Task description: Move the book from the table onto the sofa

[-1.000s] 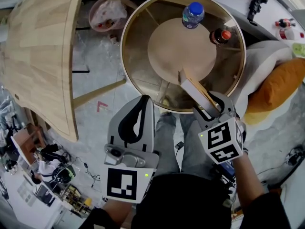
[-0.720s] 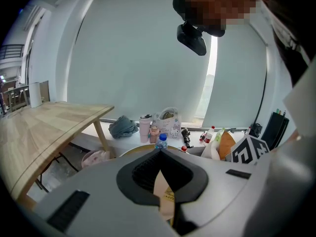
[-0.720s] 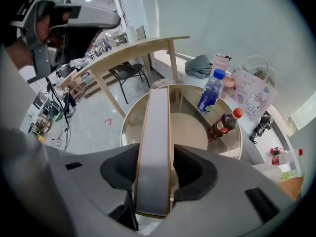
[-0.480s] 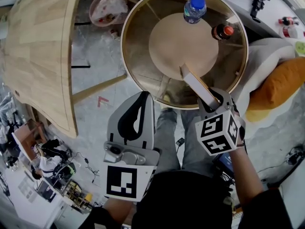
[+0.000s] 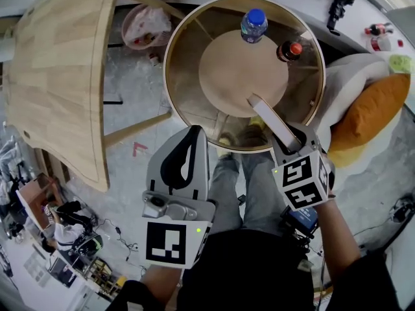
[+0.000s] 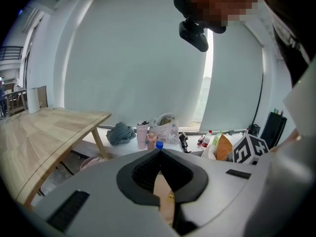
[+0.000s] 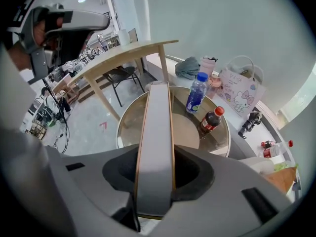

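Over the bench point(image 5: 188, 92), book point(image 5: 273, 118) grasped but not yet moved to the sofa point(image 5: 342, 81).
Our right tongs point(image 5: 292, 140) have just been closing and clamp the book edge-on, tilted above the bench; our left tongs point(image 5: 193, 135) are clenched on nothing. We judge the carry and set-down on the sofa are left.

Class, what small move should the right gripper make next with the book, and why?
Probably lift the book slightly and begin carrying it toward the sofa. The right gripper has just closed its jaws on the book, which sticks out over the round table, with the sofa off to its side.
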